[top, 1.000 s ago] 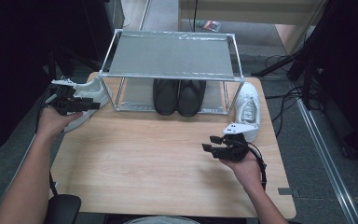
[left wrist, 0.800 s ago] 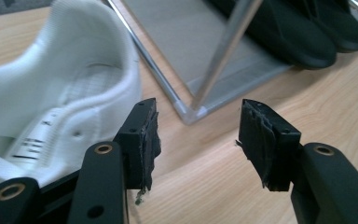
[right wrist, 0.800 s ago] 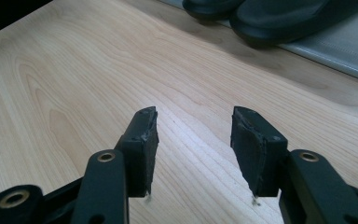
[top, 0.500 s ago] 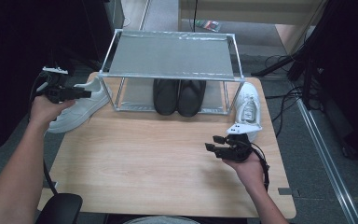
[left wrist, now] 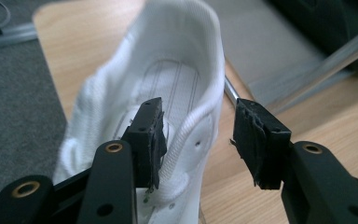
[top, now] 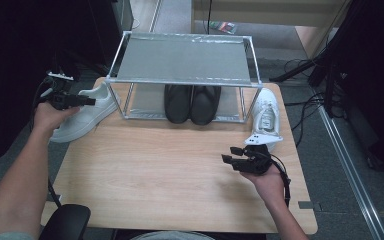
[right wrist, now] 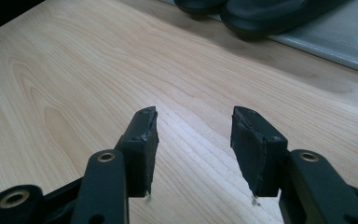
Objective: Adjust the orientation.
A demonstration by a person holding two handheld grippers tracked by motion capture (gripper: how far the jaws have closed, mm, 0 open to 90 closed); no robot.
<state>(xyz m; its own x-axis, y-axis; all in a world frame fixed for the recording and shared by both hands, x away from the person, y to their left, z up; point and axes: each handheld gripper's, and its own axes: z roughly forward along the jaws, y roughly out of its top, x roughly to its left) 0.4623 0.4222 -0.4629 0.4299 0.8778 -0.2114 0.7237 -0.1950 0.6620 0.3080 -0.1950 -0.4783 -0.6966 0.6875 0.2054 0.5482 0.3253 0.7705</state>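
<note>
A white sneaker (top: 82,117) lies at the table's left edge, beside the metal rack (top: 180,57). My left gripper (top: 87,101) hovers over its heel end. In the left gripper view the left gripper (left wrist: 200,135) straddles the white sneaker's (left wrist: 168,84) side wall, one jaw inside the opening and one outside. Its jaws have just been closing, and a gap still shows at the outer pad. A second white sneaker (top: 266,117) lies right of the rack. My right gripper (top: 232,155) rests low over the bare table (right wrist: 74,70), open and empty (right wrist: 193,140).
A pair of black shoes (top: 192,102) sits on the rack's lower level, their toes at the top of the right gripper view (right wrist: 261,14). The rack's grey top shelf is bare. The wooden table (top: 155,175) ends close to both sneakers.
My left hand has shifted to the left along the white sneaker, uncovering more of it. The right hand has stayed put.
</note>
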